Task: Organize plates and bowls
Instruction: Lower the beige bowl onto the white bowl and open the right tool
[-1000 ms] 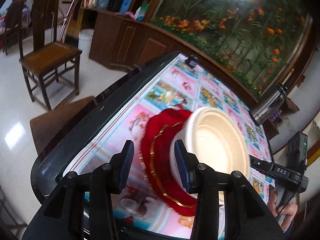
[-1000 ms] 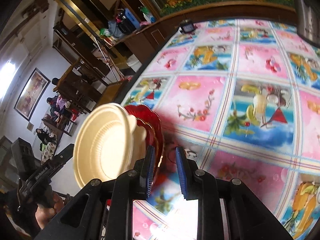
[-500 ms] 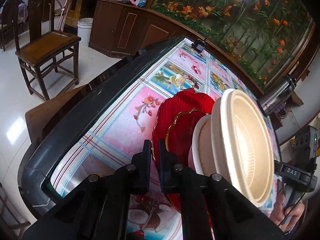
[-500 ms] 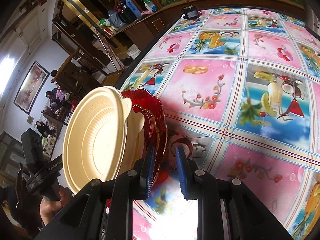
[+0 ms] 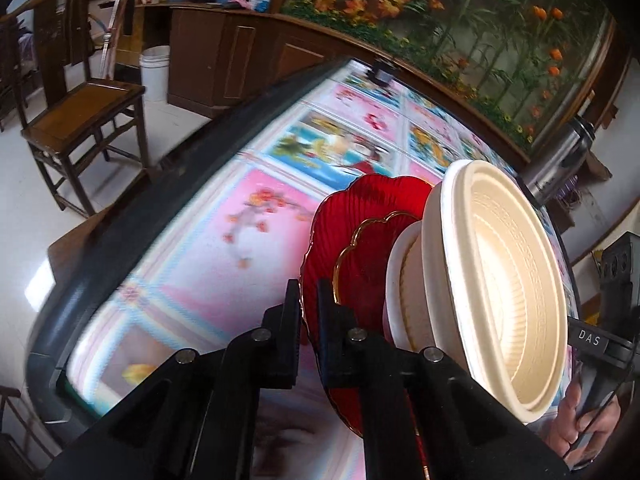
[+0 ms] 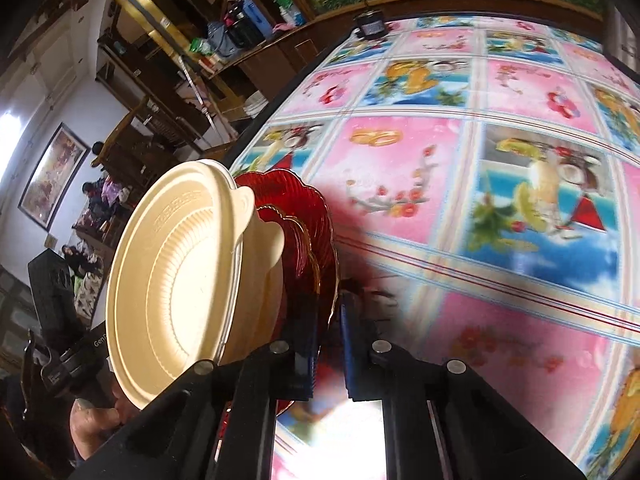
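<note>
Gripping the near rim of the large red plate (image 5: 352, 216), your left hand-held gripper (image 5: 309, 312) has its jaws clamped together on that scalloped edge. Your right hand-held gripper (image 6: 329, 324) meets the same plate's opposite rim; its jaws are closing on it, and the red edge sits between the blue pads (image 6: 349, 344), apparently pinched, though blur there makes contact hard to judge. Stacked on the plate, just to the right of your left fingers, are a smaller gold-rimmed red plate (image 5: 364, 264), then a small cream bowl (image 5: 404, 280), then a large cream bowl (image 5: 504, 288). From your right hand-held gripper the same stack rises to the left of the jaws. Beyond both sets of fingers spreads the table (image 6: 500, 160) with its pink and blue fruit-patterned cloth. A wooden chair (image 5: 76, 116) stands well off to the left of your left hand-held gripper
</note>
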The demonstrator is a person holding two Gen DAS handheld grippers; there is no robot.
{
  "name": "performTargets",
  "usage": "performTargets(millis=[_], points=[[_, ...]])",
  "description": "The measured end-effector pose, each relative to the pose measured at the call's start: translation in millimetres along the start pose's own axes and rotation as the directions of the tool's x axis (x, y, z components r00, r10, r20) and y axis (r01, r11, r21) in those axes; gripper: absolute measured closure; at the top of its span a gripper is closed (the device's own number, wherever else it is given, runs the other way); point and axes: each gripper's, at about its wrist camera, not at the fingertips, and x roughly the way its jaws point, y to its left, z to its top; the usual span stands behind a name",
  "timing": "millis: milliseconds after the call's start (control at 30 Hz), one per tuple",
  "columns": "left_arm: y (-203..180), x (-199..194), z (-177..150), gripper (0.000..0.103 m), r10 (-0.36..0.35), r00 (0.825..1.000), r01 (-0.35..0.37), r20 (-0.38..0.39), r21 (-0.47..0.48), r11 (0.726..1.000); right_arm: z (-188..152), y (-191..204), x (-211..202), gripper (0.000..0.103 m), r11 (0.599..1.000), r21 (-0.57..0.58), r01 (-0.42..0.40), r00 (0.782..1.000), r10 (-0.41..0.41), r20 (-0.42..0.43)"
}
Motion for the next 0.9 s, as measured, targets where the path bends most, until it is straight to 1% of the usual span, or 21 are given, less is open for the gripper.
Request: performTargets(millis=[200, 267, 433, 533, 667, 733, 767, 800, 833, 867, 900], points=[[-61, 27, 5, 0.098, -0.048, 0.997, 0.053, -0.059, 0.085, 0.995, -4, -50, -34, 0.094, 0.997, 0.073, 0.039, 0.998, -0.042, 0.046], [-88, 38, 6, 0.098, -0.062, 0.994, 0.072, -0.085, 0.122, 0.99, -5, -71, -48, 0.094, 0.992, 0.11, 0.053, 0.996, -0.061, 0.067], [-147, 59, 6, 0.098, -0.079, 0.988, 0.103, -0.13, 0.19, 0.976, -5, -124, -83, 0.094, 0.975, 0.203, 0.086, 0.986, -0.112, 0.122], [-174, 70, 5, 0.098, -0.085, 0.987, 0.114, -0.14, 0.216, 0.97, -7, -152, -102, 0.094, 0.962, 0.251, 0.109, 0.976, -0.152, 0.158], [-192, 78, 4, 0.098, -0.078, 0.988, 0.109, -0.136, 0.237, 0.965, -10, -176, -111, 0.094, 0.952, 0.286, 0.114, 0.967, -0.173, 0.189], [-191, 78, 1, 0.096, -0.084, 0.989, 0.112, -0.125, 0.232, 0.966, -11, -183, -111, 0.092, 0.953, 0.286, 0.101, 0.968, -0.16, 0.191], [-189, 79, 2, 0.094, -0.086, 0.989, 0.112, -0.123, 0.226, 0.968, -11, -184, -111, 0.09, 0.954, 0.287, 0.082, 0.97, -0.143, 0.197], [-188, 80, 2, 0.09, -0.089, 0.988, 0.114, -0.124, 0.217, 0.969, -11, -185, -111, 0.09, 0.956, 0.285, 0.067, 0.971, -0.128, 0.201], [-183, 79, 2, 0.083, -0.092, 0.988, 0.116, -0.126, 0.2, 0.973, -11, -185, -112, 0.09, 0.959, 0.274, 0.069, 0.97, -0.129, 0.206], [-180, 78, 2, 0.079, -0.094, 0.988, 0.116, -0.124, 0.192, 0.974, -10, -184, -112, 0.09, 0.961, 0.267, 0.075, 0.968, -0.134, 0.213], [-179, 79, 2, 0.068, -0.089, 0.989, 0.111, -0.122, 0.189, 0.976, -10, -184, -115, 0.089, 0.962, 0.263, 0.079, 0.965, -0.14, 0.222]])
